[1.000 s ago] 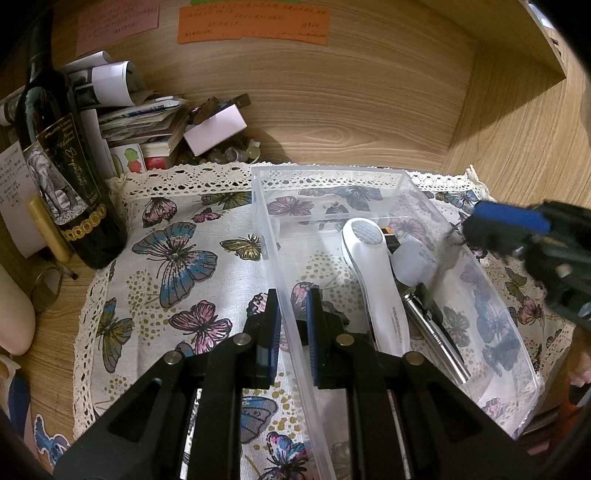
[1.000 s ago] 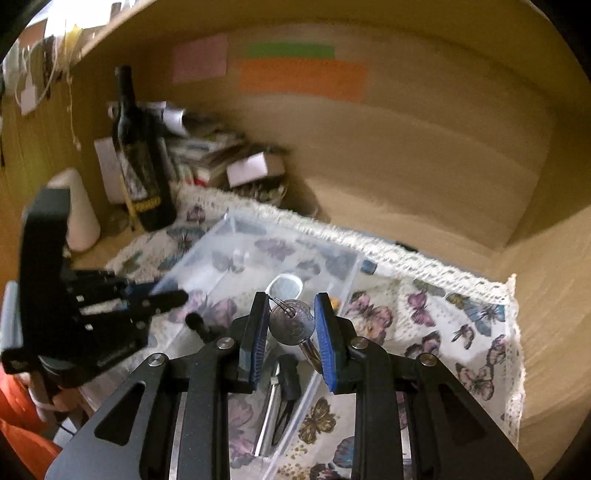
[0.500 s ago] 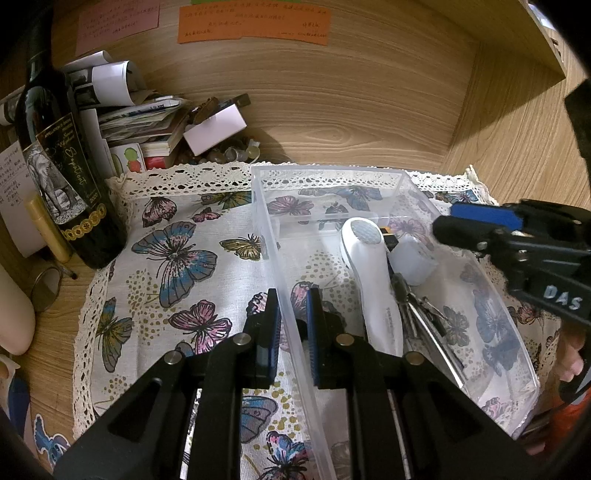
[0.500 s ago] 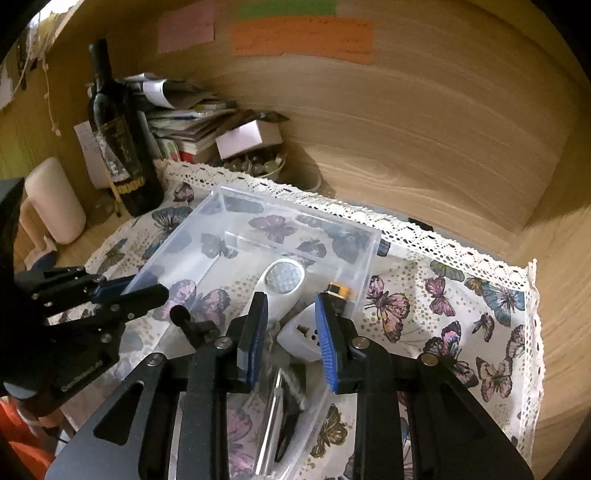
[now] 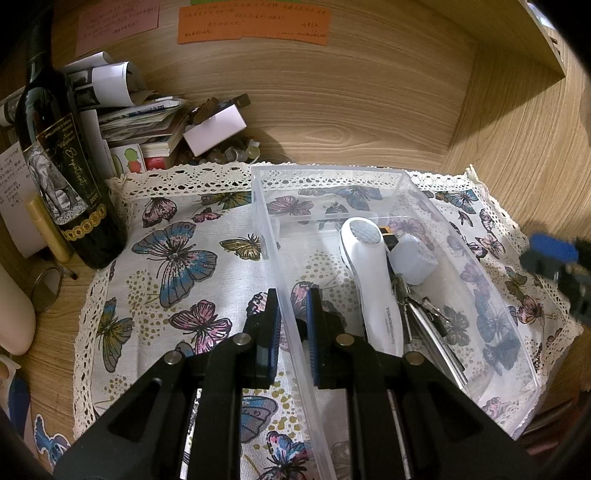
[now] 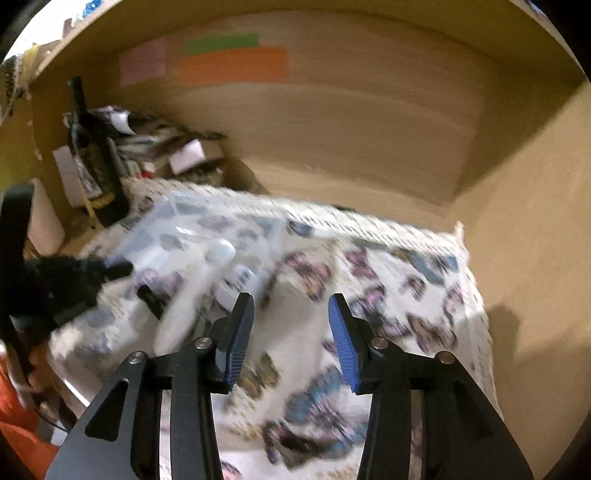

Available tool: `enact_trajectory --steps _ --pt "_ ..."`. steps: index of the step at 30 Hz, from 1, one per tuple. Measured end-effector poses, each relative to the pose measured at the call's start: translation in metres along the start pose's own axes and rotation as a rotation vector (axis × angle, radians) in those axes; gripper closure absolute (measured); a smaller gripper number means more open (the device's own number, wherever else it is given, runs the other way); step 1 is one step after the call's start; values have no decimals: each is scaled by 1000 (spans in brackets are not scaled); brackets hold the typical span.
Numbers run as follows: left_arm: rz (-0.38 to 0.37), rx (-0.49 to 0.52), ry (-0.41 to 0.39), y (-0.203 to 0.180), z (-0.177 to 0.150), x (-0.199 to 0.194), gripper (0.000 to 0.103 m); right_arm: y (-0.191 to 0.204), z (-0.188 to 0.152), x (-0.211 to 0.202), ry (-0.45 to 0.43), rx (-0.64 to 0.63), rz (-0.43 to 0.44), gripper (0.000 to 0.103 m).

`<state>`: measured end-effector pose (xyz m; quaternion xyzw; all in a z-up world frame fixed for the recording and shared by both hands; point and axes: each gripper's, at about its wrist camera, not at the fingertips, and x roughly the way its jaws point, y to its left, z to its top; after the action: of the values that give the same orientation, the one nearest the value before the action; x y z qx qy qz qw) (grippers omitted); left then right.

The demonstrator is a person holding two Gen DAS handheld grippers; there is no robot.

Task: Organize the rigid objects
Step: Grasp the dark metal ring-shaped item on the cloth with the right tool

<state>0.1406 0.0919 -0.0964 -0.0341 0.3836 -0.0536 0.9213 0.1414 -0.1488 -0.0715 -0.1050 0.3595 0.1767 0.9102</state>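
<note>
A clear plastic bin [image 5: 369, 173] sits on a butterfly cloth [image 5: 177, 251]. In it lie a white handheld device [image 5: 373, 273], a white adapter cube [image 5: 413, 260], a small orange-and-black piece [image 5: 388, 232] and a bunch of keys with a metal tool [image 5: 424, 317]. My left gripper [image 5: 291, 317] is shut on the bin's left wall. My right gripper [image 6: 291, 332] is open and empty above the cloth, right of the bin [image 6: 207, 236]; its view is blurred. Its blue pad [image 5: 550, 251] shows at the right edge of the left wrist view.
A dark wine bottle [image 5: 62, 158] stands at the left of the cloth, beside a stack of papers and booklets [image 5: 140, 122] and a pink box [image 5: 214, 129]. Wooden walls close the back and right. Sticky notes [image 5: 255, 22] hang on the back wall.
My right gripper let the keys go into the bin, opened wide and pulled back to the right. The left gripper has stayed on the bin wall.
</note>
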Motion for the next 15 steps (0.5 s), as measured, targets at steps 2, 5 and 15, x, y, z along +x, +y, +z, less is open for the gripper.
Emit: enact_trajectory --steps 2,5,15 --pt "1 1 0 0 0 0 91 -6 -12 2 30 29 -5 64" --pt "1 2 1 -1 0 0 91 -14 -35 9 87 89 10 63" --pt "7 10 2 -4 -1 -1 91 -16 -85 21 191 187 33 63"
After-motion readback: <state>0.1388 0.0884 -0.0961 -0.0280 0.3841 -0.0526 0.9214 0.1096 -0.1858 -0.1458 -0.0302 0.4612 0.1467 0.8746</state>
